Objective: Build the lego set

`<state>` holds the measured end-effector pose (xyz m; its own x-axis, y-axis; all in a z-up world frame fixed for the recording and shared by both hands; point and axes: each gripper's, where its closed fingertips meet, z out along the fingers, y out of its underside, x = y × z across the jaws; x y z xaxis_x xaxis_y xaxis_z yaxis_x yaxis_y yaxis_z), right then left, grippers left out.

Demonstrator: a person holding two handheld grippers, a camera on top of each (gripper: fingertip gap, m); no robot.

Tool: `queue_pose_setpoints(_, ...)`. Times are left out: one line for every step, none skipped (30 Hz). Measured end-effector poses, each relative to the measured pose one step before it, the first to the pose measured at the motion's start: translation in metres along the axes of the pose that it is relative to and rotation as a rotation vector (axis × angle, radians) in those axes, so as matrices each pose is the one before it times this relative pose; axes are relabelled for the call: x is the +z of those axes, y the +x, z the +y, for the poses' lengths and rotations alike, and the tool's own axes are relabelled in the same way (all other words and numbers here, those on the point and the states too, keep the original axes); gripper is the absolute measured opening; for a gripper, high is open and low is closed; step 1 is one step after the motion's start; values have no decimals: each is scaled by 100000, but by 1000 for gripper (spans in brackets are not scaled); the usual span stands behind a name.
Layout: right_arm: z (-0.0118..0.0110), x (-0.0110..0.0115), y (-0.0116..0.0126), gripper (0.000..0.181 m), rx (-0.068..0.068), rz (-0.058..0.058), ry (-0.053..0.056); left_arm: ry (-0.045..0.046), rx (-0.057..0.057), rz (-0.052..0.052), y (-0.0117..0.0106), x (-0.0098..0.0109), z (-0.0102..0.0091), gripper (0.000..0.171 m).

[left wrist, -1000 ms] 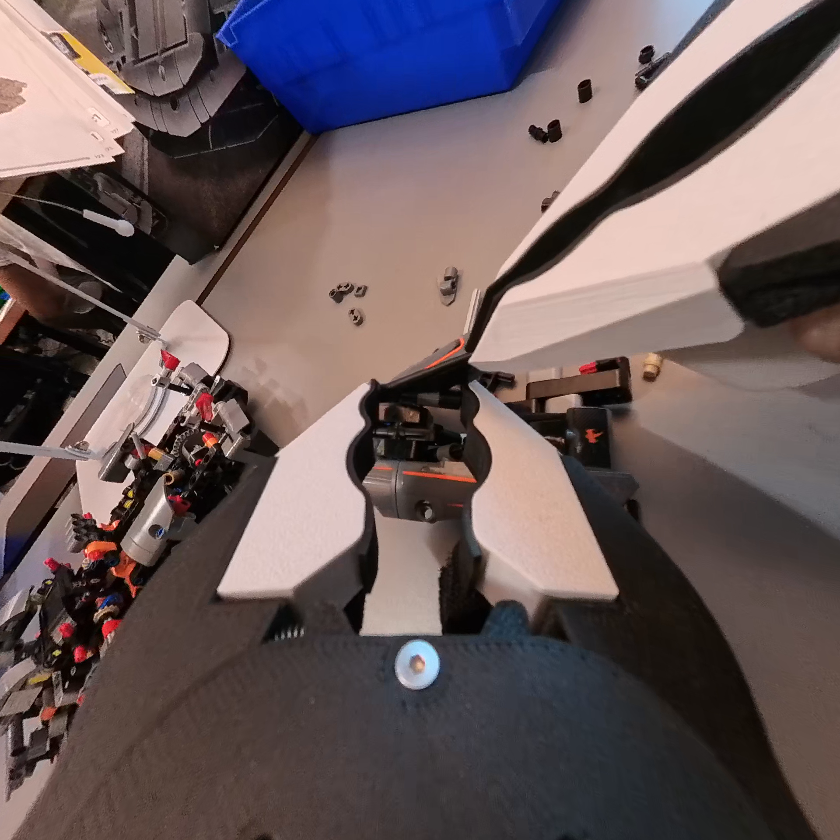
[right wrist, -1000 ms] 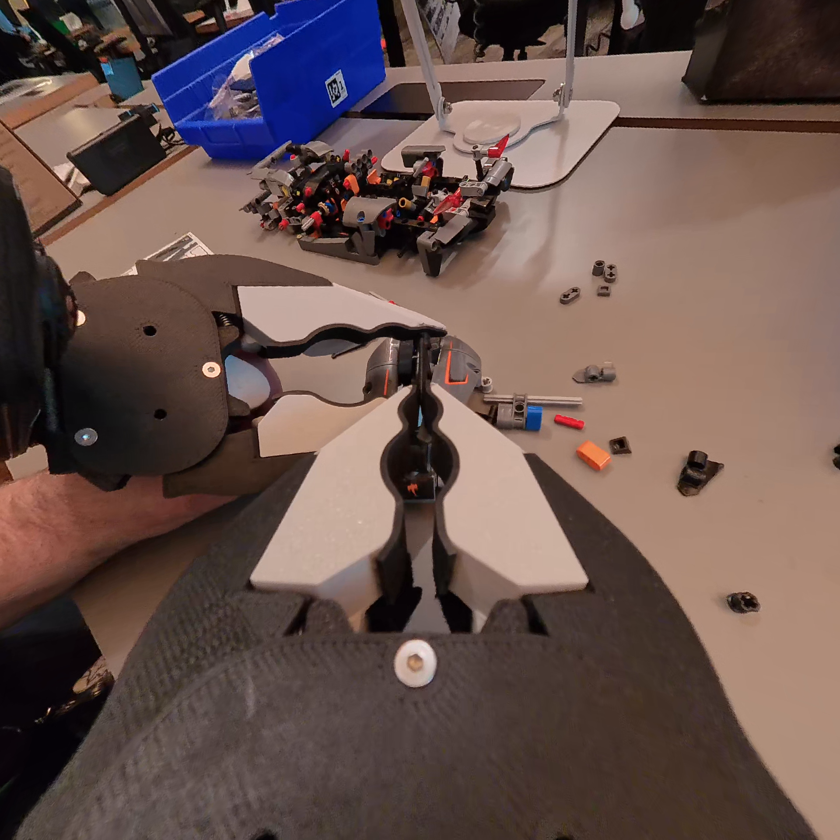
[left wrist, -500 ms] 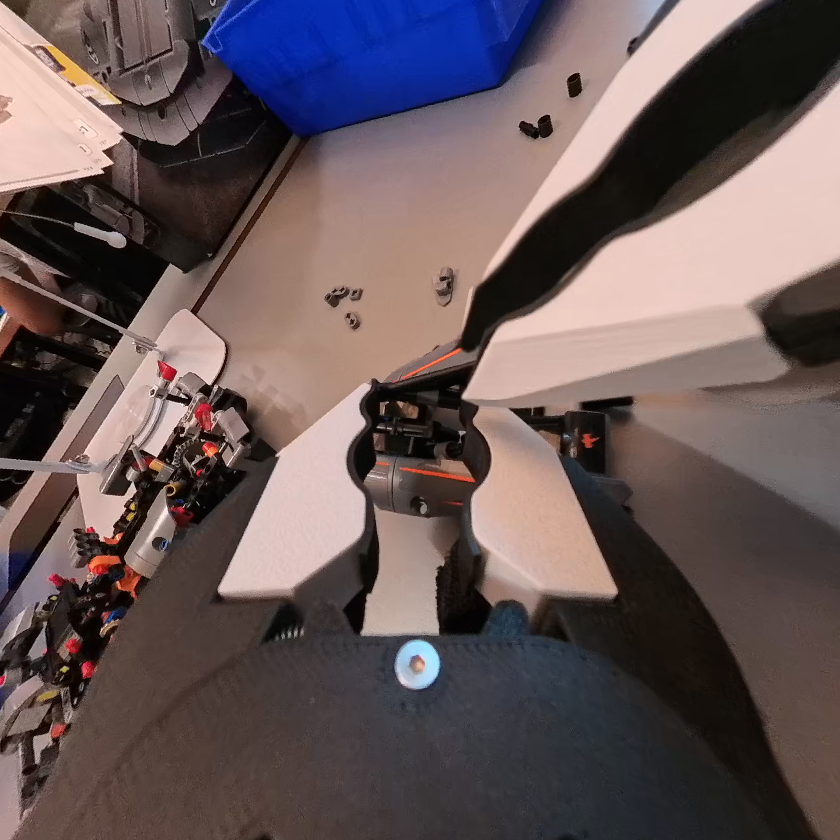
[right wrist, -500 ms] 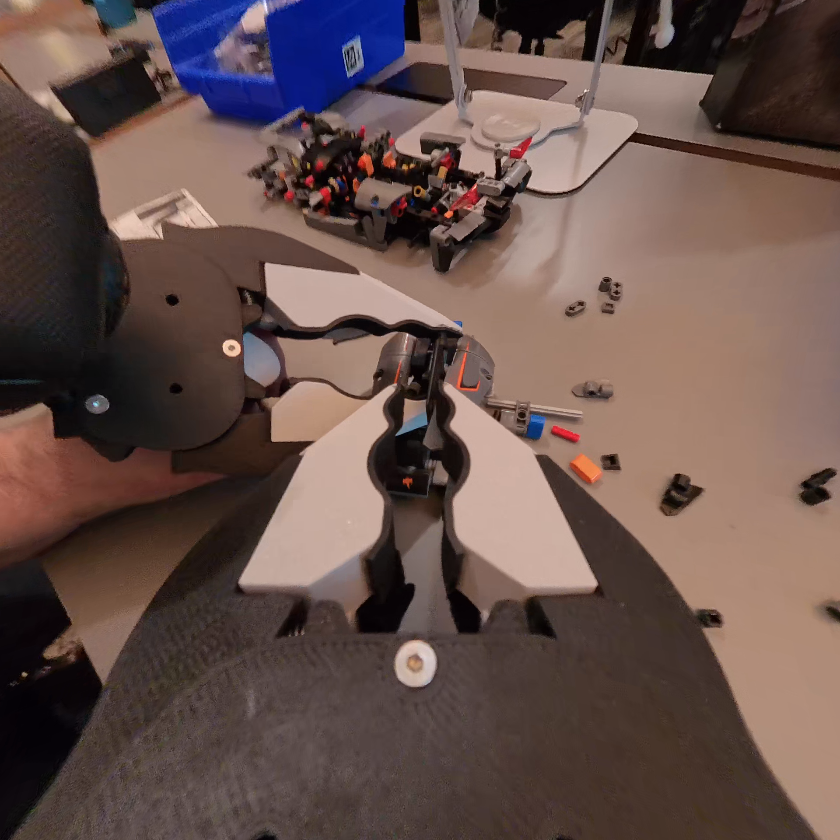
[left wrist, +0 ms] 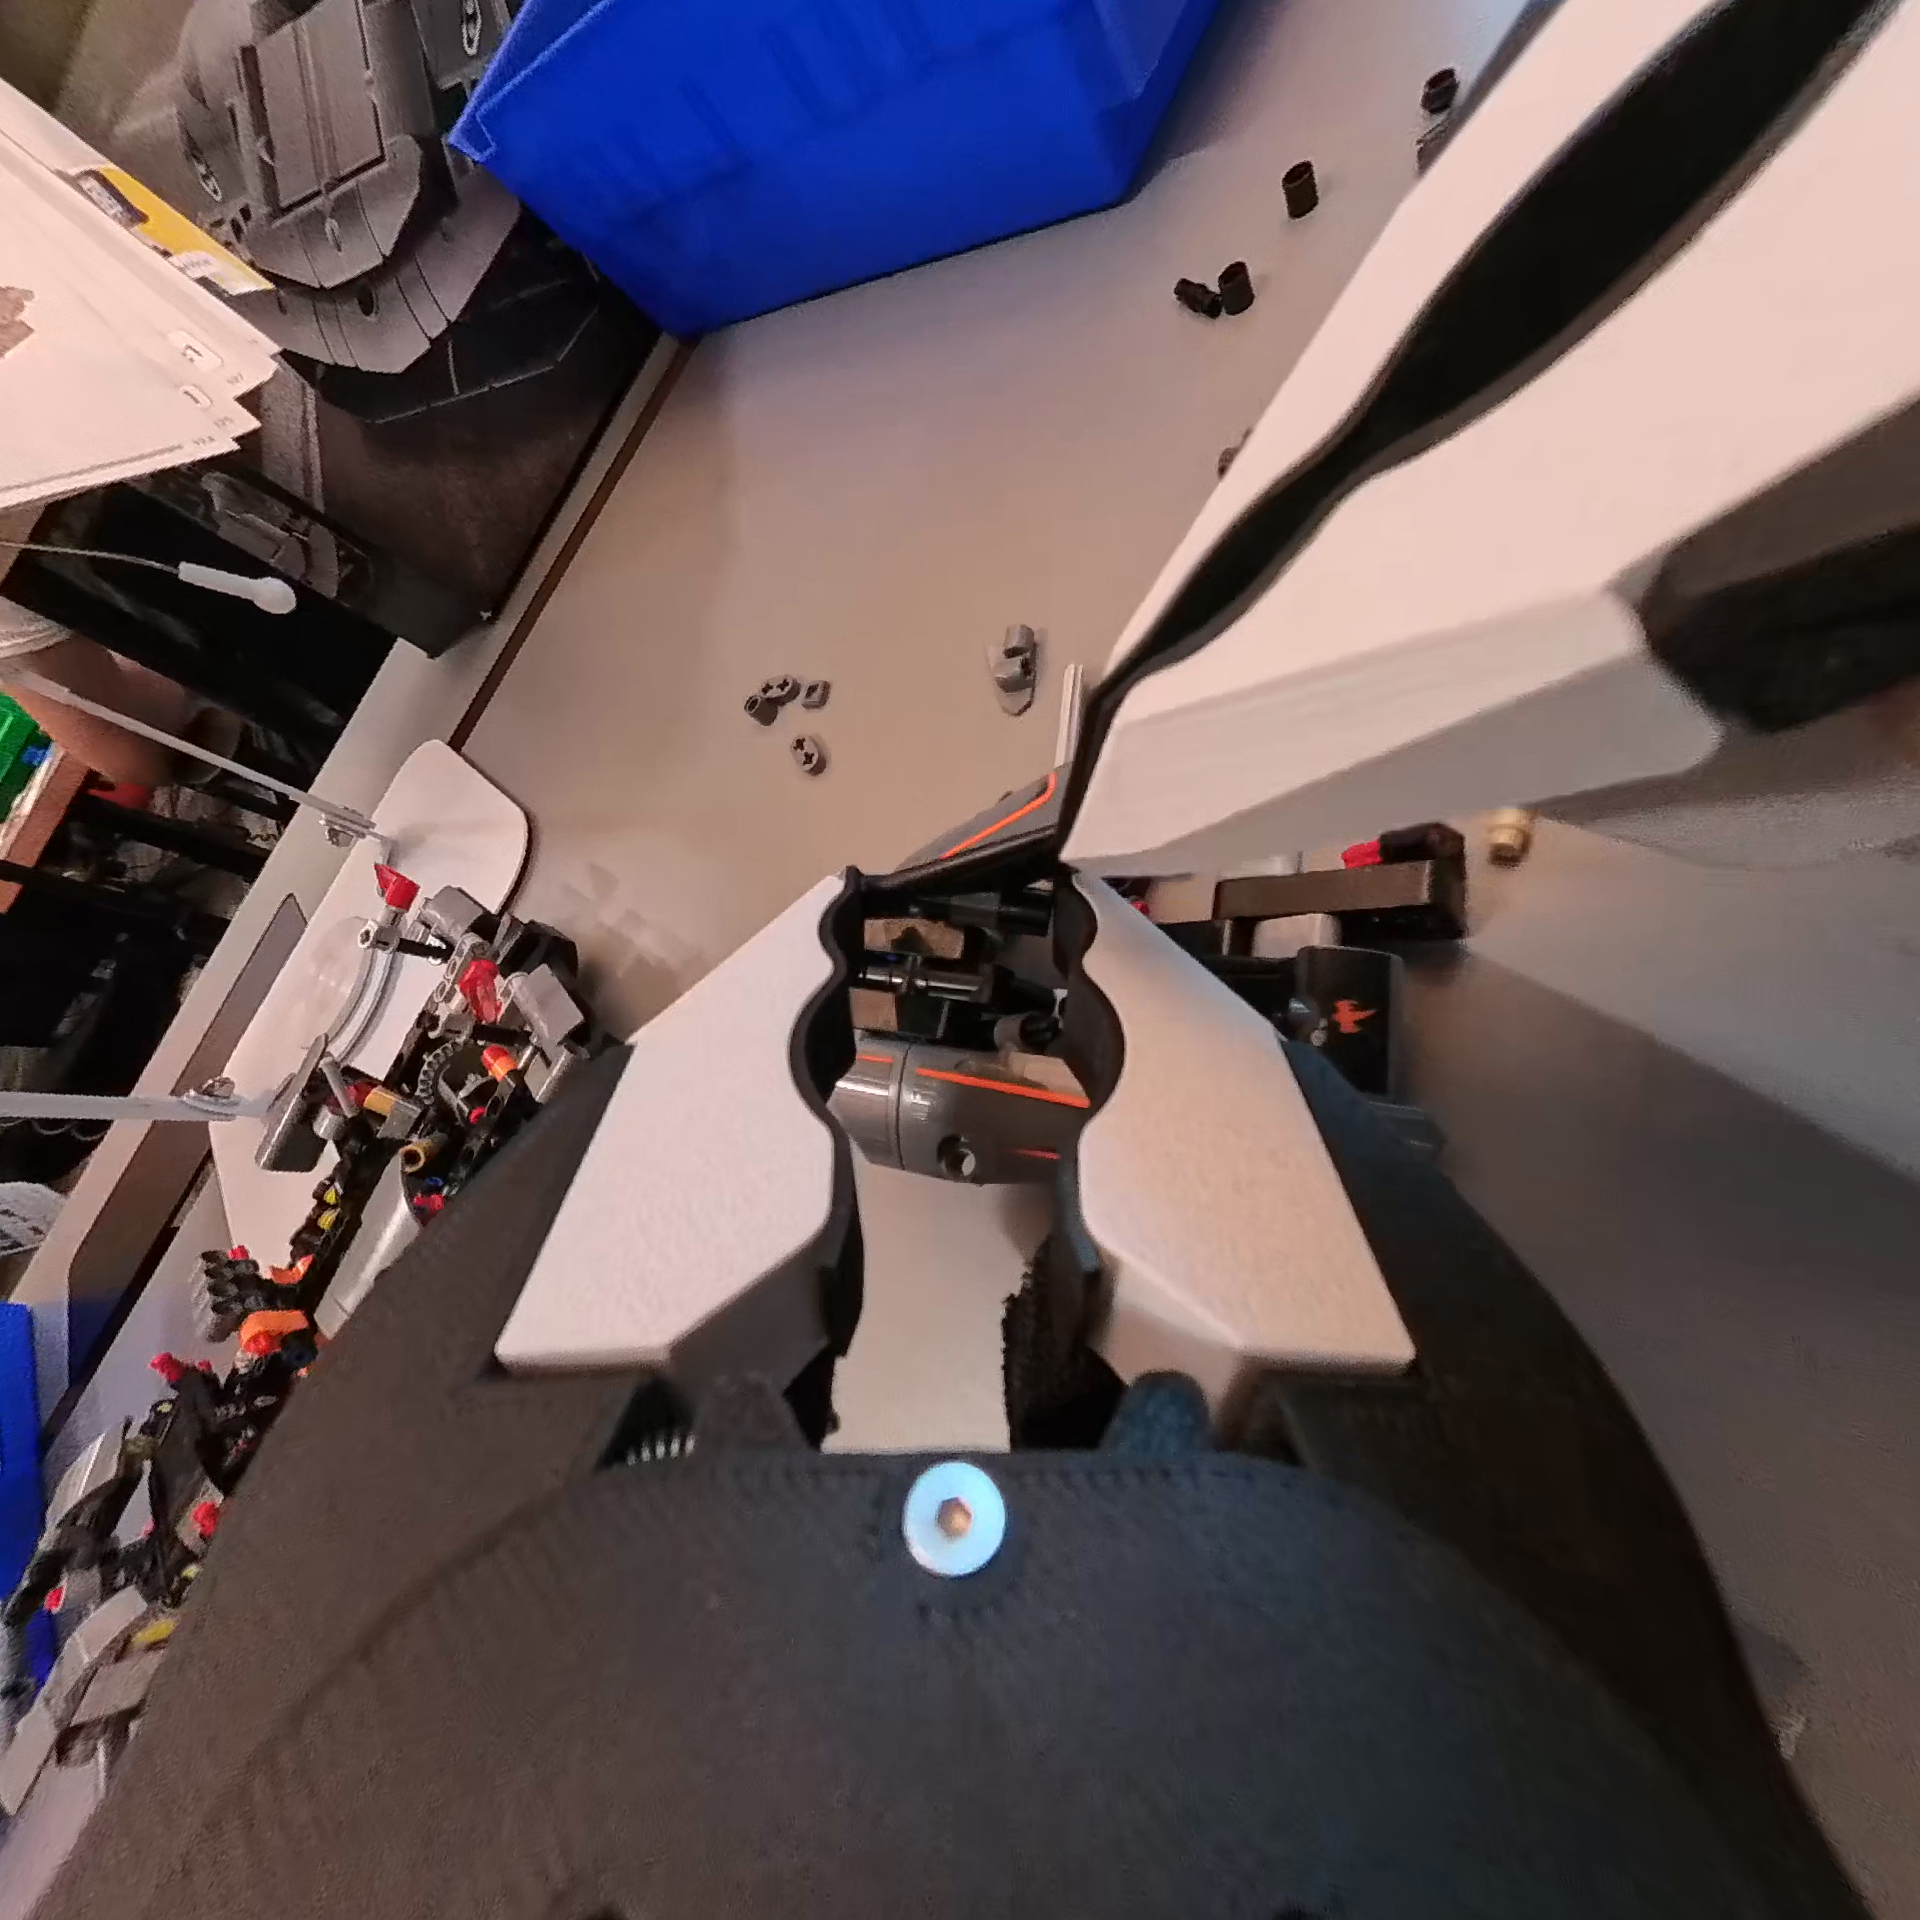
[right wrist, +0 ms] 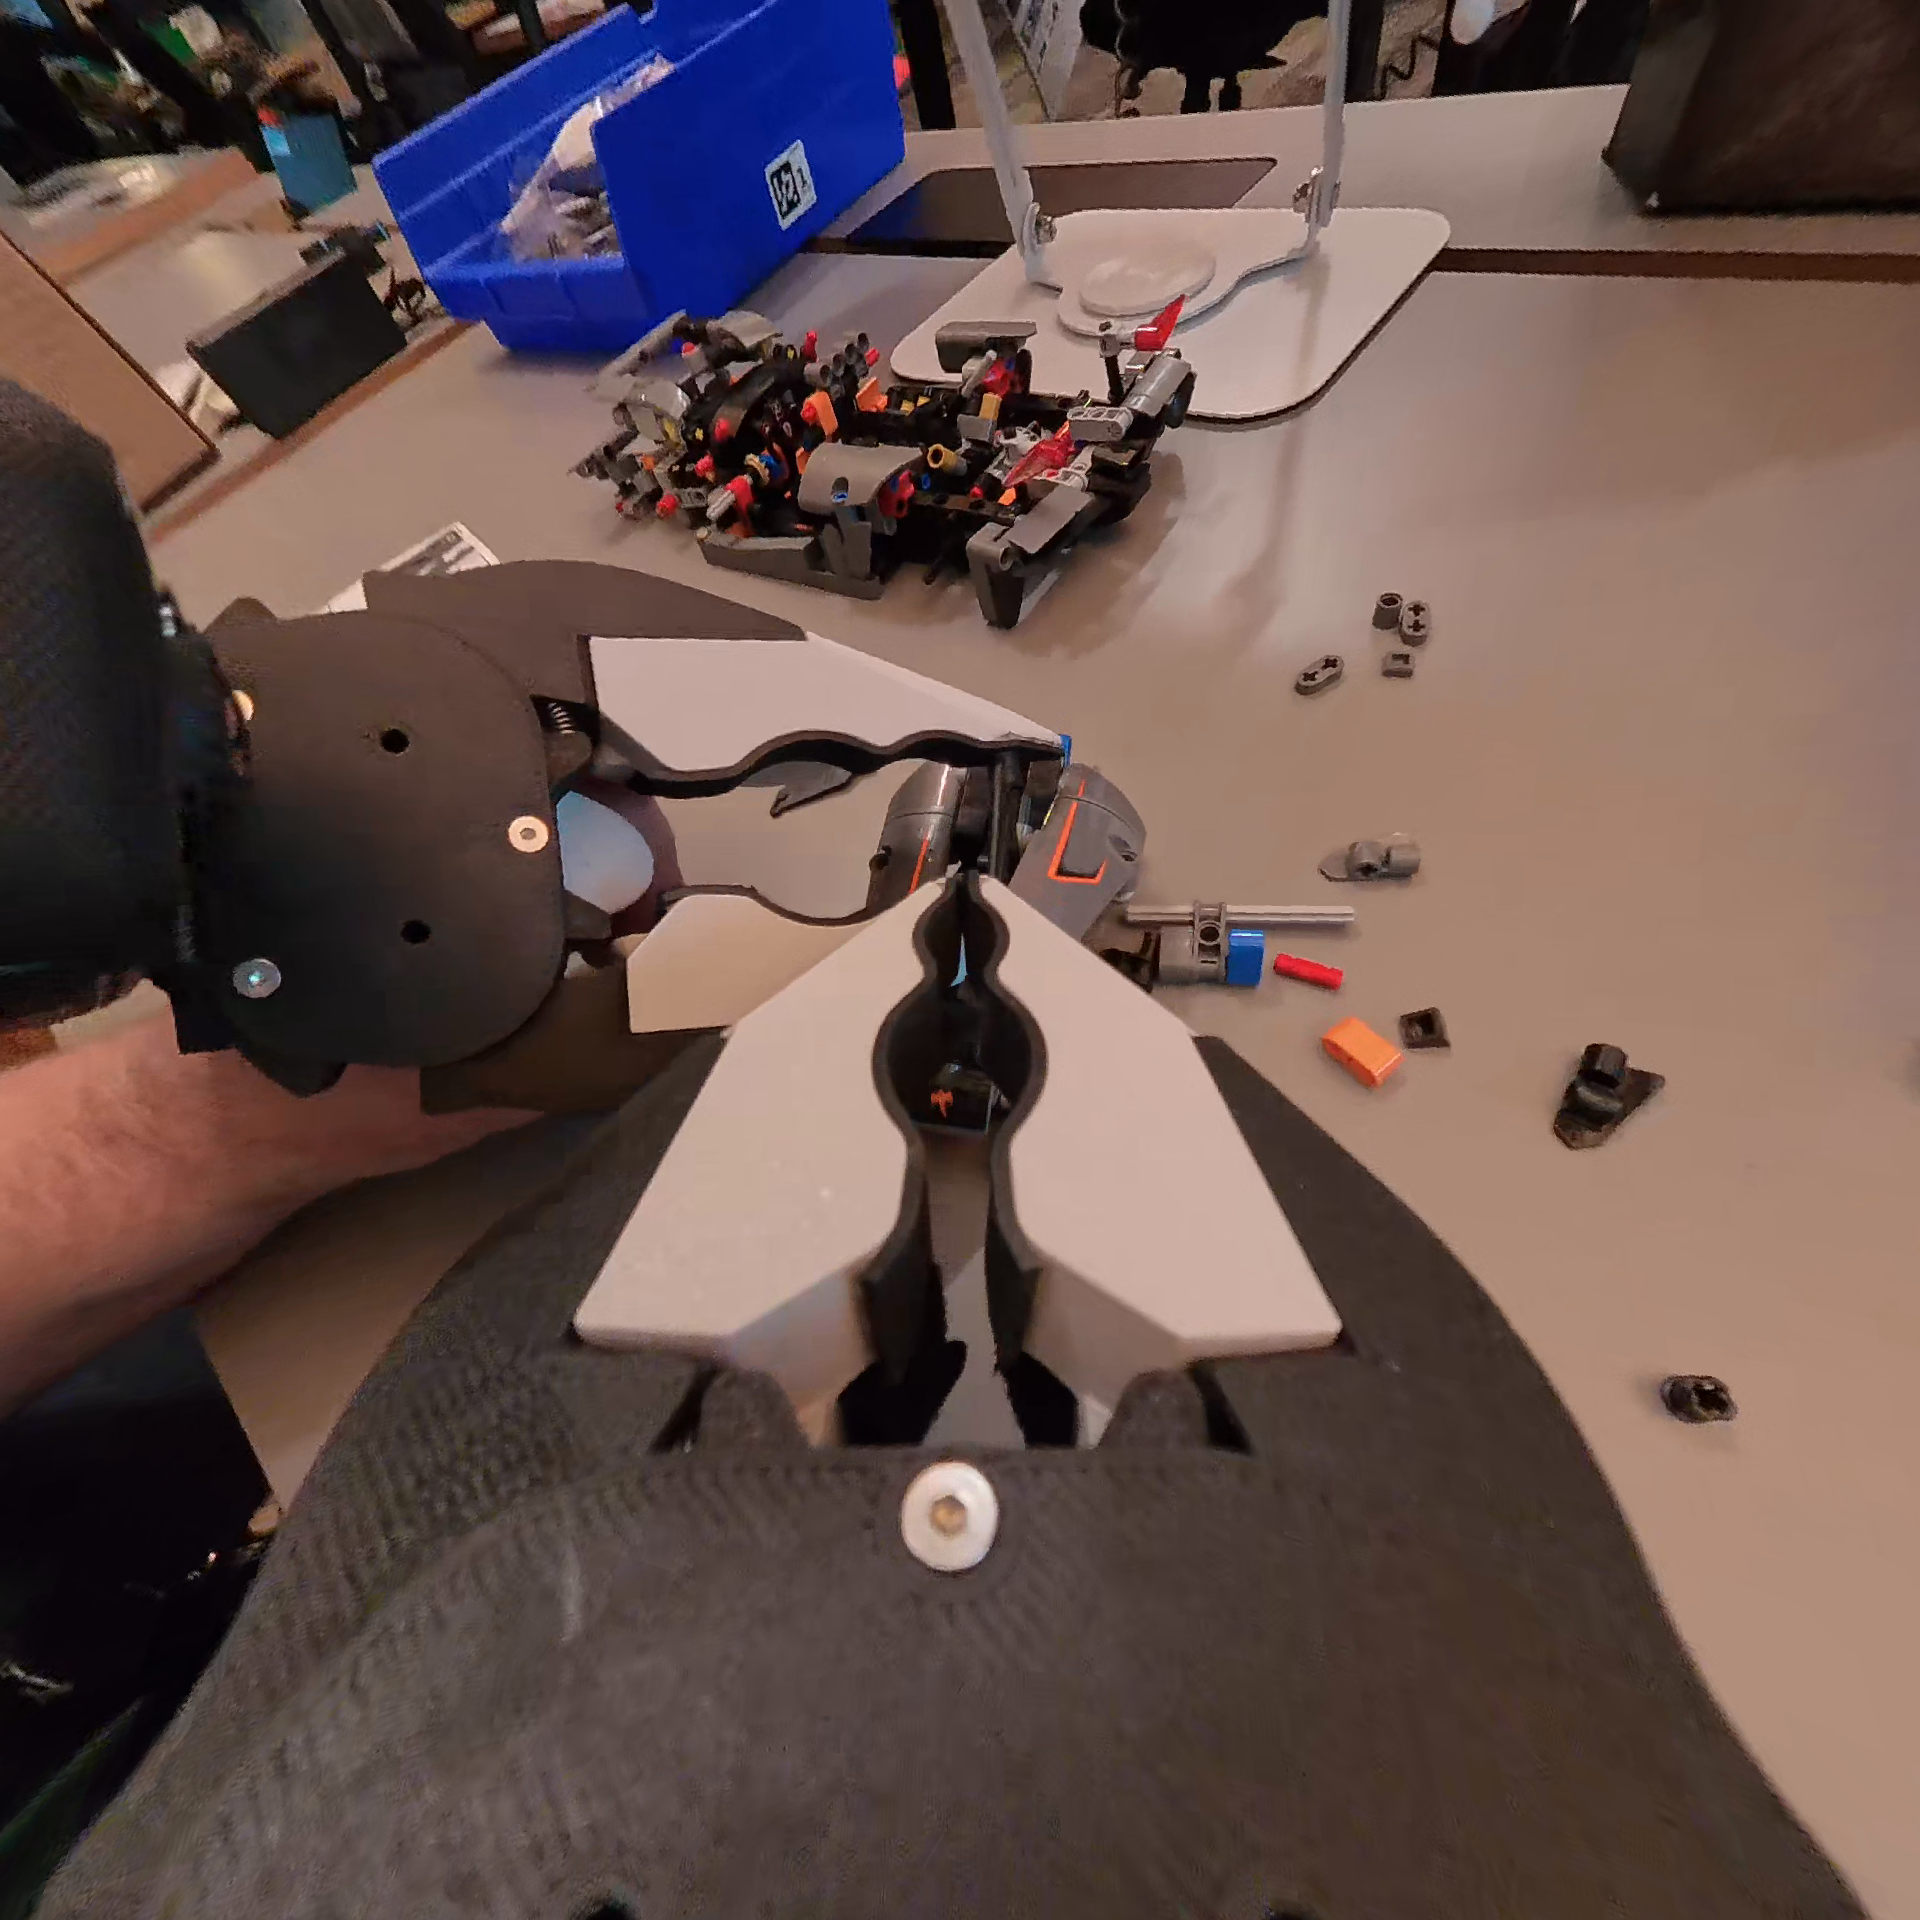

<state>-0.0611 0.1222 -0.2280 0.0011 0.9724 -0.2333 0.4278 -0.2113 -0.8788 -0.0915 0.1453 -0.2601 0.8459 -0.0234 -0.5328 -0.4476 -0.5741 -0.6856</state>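
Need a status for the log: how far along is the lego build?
Done: a large multicoloured chassis stands on the table. In hand: the left gripper clamps a grey-and-orange sub-assembly; the right gripper pinches a thin black panel against it. Left: loose parts, like the orange tile and axle, remain unused.

The left hand-held gripper (left wrist: 961, 997) clamps a grey, orange-striped lego assembly (left wrist: 961, 1117) above the worktop (left wrist: 862, 520); the right hand-held gripper (left wrist: 1086, 790) pinches its black panel (left wrist: 987, 836).
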Motion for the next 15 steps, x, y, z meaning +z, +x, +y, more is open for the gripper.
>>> queue_pose_setpoints(-26,22,85,0,1928,-575,656,41,283,225,-6,33,-14,34)
queue_pose_setpoints(-1,36,-18,0,2164,-1183,183,-102,307,330,-2,42,-1,34)
queue_pose_setpoints(-24,11,-35,0,2280,-1348,161,63,516,599,33,19,-23,34)
queue_pose_setpoints(-28,15,12,0,580,-528,209,97,527,568,19,32,-28,33)
queue_pose_setpoints(3,22,2,0,-1333,293,-12,-80,367,439,-5,33,0,33)
queue_pose_setpoints(3,35,-99,0,-1367,-107,-255,49,408,466,-1,18,-18,33)
queue_pose_setpoints(-19,38,-103,0,-1009,-81,-244,-54,699,1058,114,27,17,29)
queue_pose_setpoints(-92,0,68,3,-1847,1363,-36,64,426,0,-22,60,17,29)
queue_pose_setpoints(-139,-37,176,6,-3225,2701,-59,100,285,24,-24,39,-3,29)
queue_pose_setpoints(-80,-37,23,6,-4161,2044,-816,-2,274,206,-13,8,-3,28)
queue_pose_setpoints(-8,-37,50,6,-4298,2354,-1530,83,356,264,-15,5,26,28)
queue_pose_setpoints(18,-47,52,6,-4166,2135,-1664,126,211,638,28,-17,40,28)
queue_pose_setpoints(107,26,-228,3,-3747,-54,-2257,-152,264,213,-61,-13,82,28)
queue_pose_setpoints(206,82,-146,1,-3223,267,-2816,-143,291,113,-89,6,92,28)
queue_pose_setpoints(19,50,83,0,-2788,1574,-1339,306,-216,699,-21,31,29,28)
